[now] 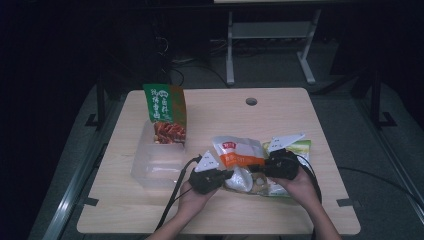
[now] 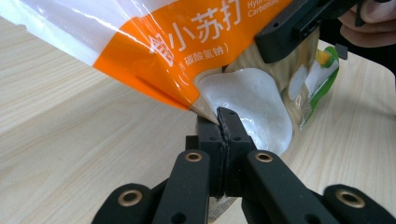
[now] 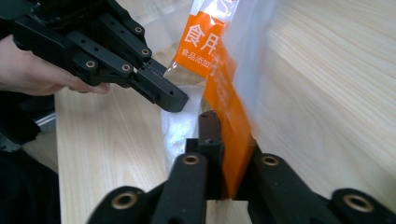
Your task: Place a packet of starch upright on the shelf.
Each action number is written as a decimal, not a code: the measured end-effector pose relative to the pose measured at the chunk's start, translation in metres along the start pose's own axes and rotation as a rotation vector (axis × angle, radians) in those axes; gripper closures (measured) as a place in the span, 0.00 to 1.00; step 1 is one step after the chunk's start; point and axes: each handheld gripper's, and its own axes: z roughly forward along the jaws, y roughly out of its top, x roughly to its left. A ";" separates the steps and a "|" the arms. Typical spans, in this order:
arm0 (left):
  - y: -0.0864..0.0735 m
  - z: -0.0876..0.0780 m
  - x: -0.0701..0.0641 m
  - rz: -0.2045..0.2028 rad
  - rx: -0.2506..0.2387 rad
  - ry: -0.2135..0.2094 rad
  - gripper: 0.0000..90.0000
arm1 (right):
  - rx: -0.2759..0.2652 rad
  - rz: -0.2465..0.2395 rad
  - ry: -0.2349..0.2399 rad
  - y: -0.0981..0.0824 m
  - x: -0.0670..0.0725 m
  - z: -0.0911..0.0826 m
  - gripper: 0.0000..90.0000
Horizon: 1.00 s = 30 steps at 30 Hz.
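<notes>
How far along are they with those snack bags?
One green bag already stands in the clear tub. Both hand-held grippers, left and right, are clamped on the orange-and-white bag. It and another green bag are outside the tub.

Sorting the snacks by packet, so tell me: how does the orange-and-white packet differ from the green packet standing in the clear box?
The orange-and-white packet is held up between both hand-held grippers, left and right; the green packet stands upright in the clear box, untouched. The orange-and-white one shows white powder through its clear part; the green one shows reddish pieces. Both are printed plastic food packets with a see-through section.
</notes>
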 end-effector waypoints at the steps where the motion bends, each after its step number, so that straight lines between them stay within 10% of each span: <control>1: 0.000 -0.001 0.000 -0.006 0.001 -0.003 0.98 | -0.011 0.005 0.004 -0.001 0.000 0.000 0.98; 14: -0.007 -0.030 -0.008 0.038 0.026 0.016 0.67 | -0.059 0.002 0.017 0.000 0.008 -0.006 1.00; 23: -0.018 -0.048 -0.019 0.111 0.043 0.016 0.61 | -0.091 0.001 0.008 0.005 0.012 -0.009 1.00; 30: -0.027 -0.055 -0.016 0.090 0.031 -0.025 0.59 | -0.106 0.000 -0.002 0.013 0.013 -0.008 1.00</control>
